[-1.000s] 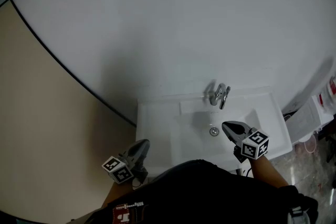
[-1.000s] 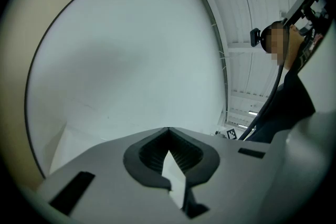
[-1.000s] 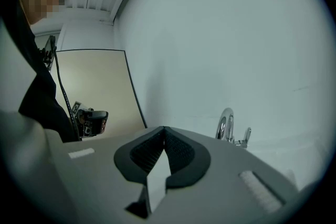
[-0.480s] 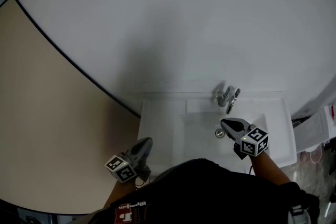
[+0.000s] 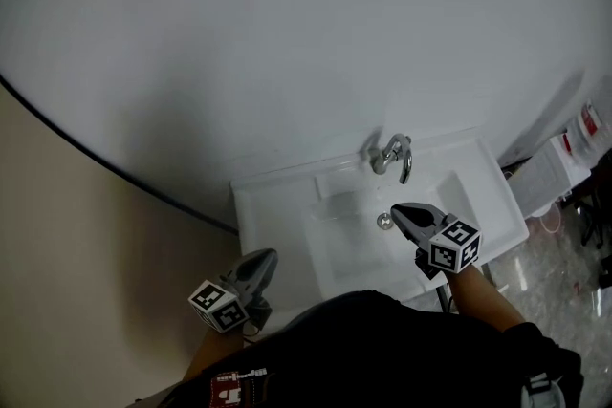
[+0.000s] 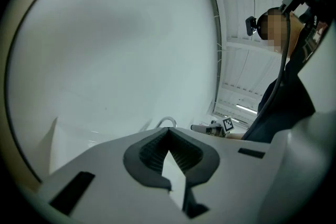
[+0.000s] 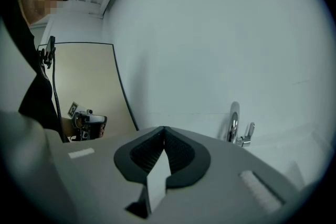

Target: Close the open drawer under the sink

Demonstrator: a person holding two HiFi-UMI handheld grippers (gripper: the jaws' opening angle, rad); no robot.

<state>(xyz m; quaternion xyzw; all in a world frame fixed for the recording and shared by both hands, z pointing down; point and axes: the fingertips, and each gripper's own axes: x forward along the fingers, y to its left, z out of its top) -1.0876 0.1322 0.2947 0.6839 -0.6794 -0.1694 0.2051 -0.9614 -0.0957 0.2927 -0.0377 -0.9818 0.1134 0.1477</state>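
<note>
Left hand-held gripper [image 5: 262, 260] and right hand-held gripper [image 5: 399, 211] sit closed and empty at the sink [image 5: 260, 198], whose drawer seems hidden.

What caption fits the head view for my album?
Left tool and right tool, both shut and empty, at a white sink with tap.

Drawer was hidden below sink rim [image 5: 251, 215] and behind person's torso [image 5: 382, 349]. Objs [image 5: 585, 124] at R edge were cut off, too small to ID.
</note>
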